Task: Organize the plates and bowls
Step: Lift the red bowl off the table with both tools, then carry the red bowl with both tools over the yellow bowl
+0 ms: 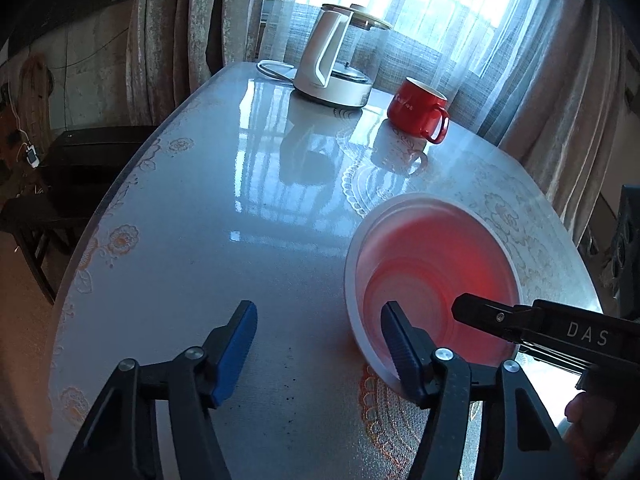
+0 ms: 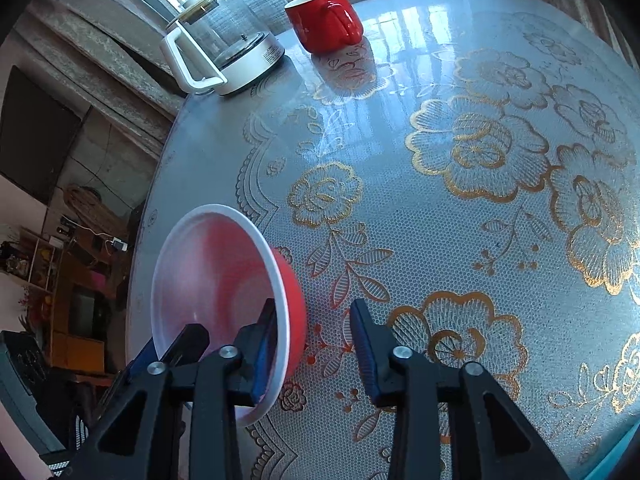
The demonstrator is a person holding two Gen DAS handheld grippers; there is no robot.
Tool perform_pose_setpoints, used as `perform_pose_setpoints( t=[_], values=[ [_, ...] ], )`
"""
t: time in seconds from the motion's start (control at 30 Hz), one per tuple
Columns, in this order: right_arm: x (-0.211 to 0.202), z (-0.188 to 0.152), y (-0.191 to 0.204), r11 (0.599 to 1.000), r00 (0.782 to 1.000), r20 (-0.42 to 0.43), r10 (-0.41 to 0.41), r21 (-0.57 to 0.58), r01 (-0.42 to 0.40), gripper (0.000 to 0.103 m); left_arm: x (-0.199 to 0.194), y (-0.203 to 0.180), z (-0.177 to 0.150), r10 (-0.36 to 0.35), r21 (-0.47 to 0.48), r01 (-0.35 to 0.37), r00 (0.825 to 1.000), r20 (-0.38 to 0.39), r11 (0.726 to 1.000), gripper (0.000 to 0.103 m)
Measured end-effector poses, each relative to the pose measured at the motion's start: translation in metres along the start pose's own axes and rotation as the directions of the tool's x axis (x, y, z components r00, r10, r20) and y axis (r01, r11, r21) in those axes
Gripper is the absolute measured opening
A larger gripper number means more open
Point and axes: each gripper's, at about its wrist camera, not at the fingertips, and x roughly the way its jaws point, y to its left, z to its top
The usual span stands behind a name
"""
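A bowl [image 1: 432,256], white inside and red outside, rests on the lace-patterned table. My left gripper [image 1: 320,344] is open and straddles the bowl's near left rim: its right pad is inside the bowl and its left pad is well outside, over the table. My right gripper [image 2: 316,320] is open across the opposite rim of the bowl [image 2: 216,280], with its left pad against the inner wall and its right pad clear of the red outer wall. One black finger [image 1: 480,314] of the right gripper reaches into the bowl from the right.
A white and glass kettle [image 1: 332,64] and a red mug [image 1: 418,108] stand at the far side by the curtained window. The round table [image 2: 480,160] drops off to the left of the bowl. A hand [image 1: 592,420] shows at the lower right.
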Motion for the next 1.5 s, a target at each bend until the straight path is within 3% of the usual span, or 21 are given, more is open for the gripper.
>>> perform_pose_setpoints(
  t=[0.37,0.77,1.5],
  values=[
    [-0.002,-0.005,0.001,1.0,1.0,-0.003,0.014,0.004,-0.014,0.024,0.004,-0.005,-0.003,-0.012,0.029,0.013,1.0,-0.02,0.999,0.047],
    [0.001,-0.005,0.005,1.0,1.0,-0.008,0.01,0.002,-0.01,0.022,0.004,-0.012,-0.005,-0.042,0.051,0.044,0.999,-0.034,0.998,0.022],
    [-0.002,-0.01,0.003,1.0,1.0,-0.01,0.009,0.016,-0.009,0.025,0.002,-0.015,-0.006,-0.045,0.07,0.047,0.999,-0.03,0.996,0.016]
  ],
)
